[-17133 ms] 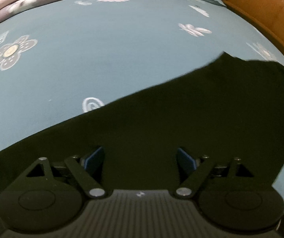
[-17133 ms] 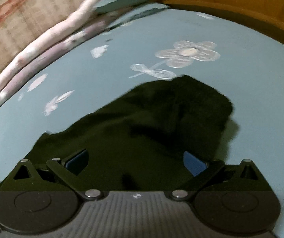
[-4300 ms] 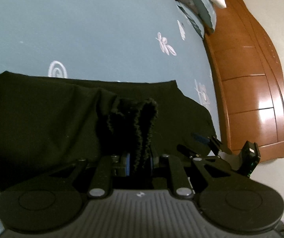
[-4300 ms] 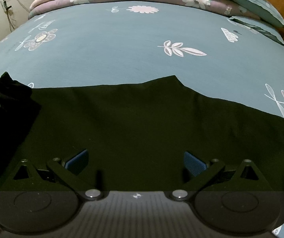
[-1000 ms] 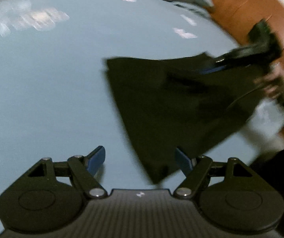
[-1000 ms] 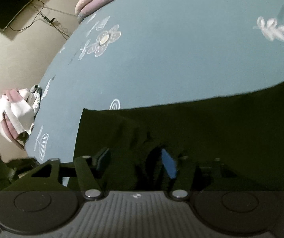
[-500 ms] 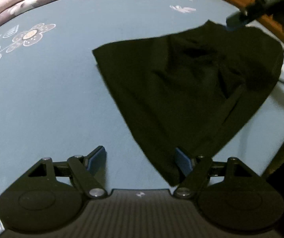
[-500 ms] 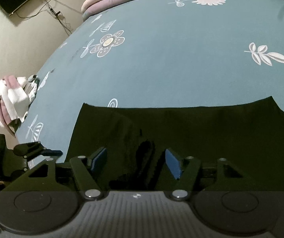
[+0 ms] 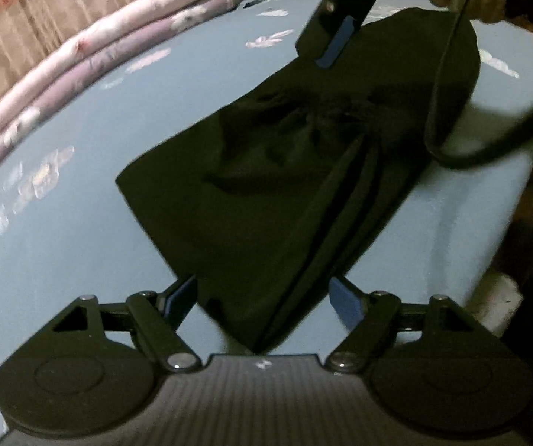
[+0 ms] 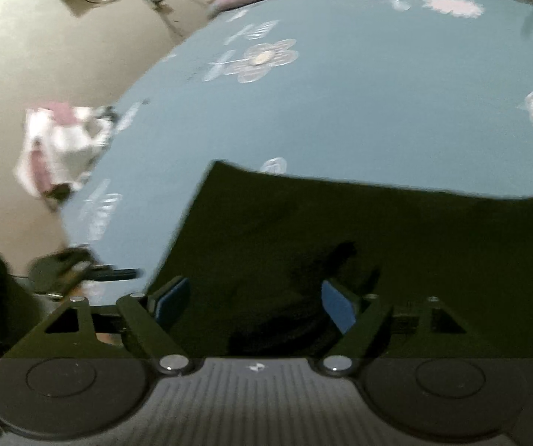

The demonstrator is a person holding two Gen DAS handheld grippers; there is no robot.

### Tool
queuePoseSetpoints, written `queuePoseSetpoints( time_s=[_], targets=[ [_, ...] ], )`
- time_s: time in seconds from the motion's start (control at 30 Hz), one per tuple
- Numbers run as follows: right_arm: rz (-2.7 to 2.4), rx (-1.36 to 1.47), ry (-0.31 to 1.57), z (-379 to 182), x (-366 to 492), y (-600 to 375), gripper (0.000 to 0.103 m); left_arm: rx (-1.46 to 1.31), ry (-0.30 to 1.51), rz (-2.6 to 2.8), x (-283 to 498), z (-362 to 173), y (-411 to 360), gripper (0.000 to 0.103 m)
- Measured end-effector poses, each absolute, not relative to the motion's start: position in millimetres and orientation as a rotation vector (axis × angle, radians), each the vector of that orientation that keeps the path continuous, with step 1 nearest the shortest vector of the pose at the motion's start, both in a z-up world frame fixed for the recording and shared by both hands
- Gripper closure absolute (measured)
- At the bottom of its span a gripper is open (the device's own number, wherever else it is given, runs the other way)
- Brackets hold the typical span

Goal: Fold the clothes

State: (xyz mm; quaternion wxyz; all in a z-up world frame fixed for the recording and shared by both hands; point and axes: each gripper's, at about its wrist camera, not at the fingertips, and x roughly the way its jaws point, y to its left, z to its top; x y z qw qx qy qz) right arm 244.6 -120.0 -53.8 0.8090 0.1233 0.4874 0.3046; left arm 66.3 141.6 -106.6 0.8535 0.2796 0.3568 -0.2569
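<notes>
Spreading over the blue flowered bed [image 9: 62, 245], the black garment [image 9: 266, 186] lies flat as a long folded shape. In the left wrist view its long axis runs from a pointed corner at 6 o'clock, low between the left claw's fingers, up toward 1 o'clock, where the right claw [image 9: 335, 39] hangs over the far end. In the right wrist view the same garment [image 10: 396, 245] fills the lower half, its upper edge running from 9 to 3 o'clock.

The left claw [image 9: 262, 293] stands wide, blue pads either side of the near corner and clear of the cloth; it holds nothing. The right claw [image 10: 255, 299] has just been opening and now also stands wide, with rumpled cloth lying between its pads but not pinched.

The left claw looks nearer the corner, so the next fold probably starts there: close on the tip at 6 o'clock and carry it along the axis toward 1 o'clock.
</notes>
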Motion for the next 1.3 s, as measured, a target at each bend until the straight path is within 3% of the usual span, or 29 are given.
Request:
queuePoseSetpoints(
  time_s=[0.83,1.3],
  targets=[
    [0.556,0.464,1.036,-74.0,212.2,-157.9,0.017,0.94,0.447,-0.727,84.0,-124.8,49.6,0.024],
    [0.546,0.546,0.978,-66.7,208.4,-193.1,0.013,1.166,0.463,-0.471,58.1,-136.5,116.0,0.021]
  ],
)
